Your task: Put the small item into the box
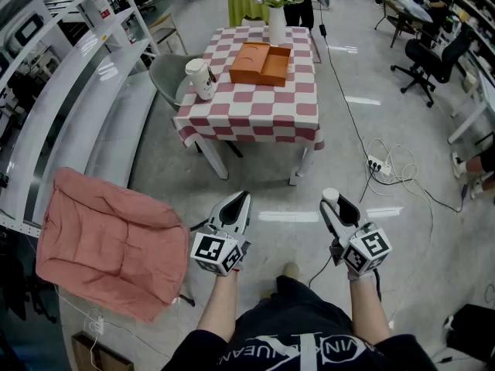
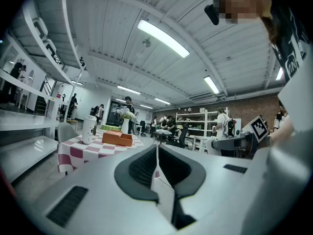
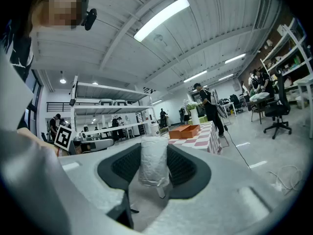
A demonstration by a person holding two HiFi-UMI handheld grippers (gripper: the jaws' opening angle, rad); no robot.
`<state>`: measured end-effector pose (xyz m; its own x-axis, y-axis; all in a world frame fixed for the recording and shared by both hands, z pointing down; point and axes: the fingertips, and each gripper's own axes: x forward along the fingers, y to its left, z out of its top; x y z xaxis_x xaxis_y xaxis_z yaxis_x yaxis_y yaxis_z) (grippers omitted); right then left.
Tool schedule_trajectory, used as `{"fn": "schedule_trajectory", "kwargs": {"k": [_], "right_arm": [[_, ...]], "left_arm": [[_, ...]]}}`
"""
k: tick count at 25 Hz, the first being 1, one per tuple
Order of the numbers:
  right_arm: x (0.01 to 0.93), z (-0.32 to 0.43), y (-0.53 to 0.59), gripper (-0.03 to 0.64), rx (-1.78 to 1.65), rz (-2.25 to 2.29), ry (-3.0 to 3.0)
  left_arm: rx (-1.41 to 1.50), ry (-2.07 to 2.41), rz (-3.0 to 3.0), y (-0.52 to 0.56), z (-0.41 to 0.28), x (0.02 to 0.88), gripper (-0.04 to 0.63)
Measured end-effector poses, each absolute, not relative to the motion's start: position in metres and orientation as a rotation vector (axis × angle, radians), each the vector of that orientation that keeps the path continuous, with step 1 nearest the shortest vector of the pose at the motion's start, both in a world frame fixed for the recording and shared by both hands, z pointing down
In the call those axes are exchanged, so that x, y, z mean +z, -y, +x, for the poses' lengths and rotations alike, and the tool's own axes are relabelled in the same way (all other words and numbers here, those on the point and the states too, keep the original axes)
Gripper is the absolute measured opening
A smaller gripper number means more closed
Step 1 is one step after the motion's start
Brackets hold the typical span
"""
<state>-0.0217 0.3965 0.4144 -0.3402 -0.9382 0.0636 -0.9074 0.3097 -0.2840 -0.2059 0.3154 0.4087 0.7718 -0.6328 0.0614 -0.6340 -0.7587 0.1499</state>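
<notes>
Workshop floor, with a checkered table [image 1: 255, 114] at 12 o'clock bearing the orange box [image 1: 261, 62]. The right gripper [image 1: 331, 199] clamps the small white wrapped item [image 3: 154, 163]. The left gripper [image 1: 241, 199] is pinched together, empty. Step in hand: carry. The next move probably calls for approaching the table and positioning the item over the box.

A checked-cloth table [image 1: 255, 108] stands on glossy grey floor [image 1: 352, 157] near white shelving [image 1: 73, 79], under strip lights [image 2: 163, 38].

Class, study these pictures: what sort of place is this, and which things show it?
Likely a large open lab or workshop: office chairs at desks, metal shelving racks, and a power strip with cables across the bare floor. A checked table holds an orange box.
</notes>
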Motion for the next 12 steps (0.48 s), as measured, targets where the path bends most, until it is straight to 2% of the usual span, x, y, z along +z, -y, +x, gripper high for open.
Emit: {"fn": "schedule_trajectory", "kwargs": {"k": [12], "right_arm": [[0.413,0.005,-0.357,0.167,-0.384,-1.699,-2.519]], "left_arm": [[-0.039,1.037,2.784,-0.278,-0.168,0.405,0.020]]}}
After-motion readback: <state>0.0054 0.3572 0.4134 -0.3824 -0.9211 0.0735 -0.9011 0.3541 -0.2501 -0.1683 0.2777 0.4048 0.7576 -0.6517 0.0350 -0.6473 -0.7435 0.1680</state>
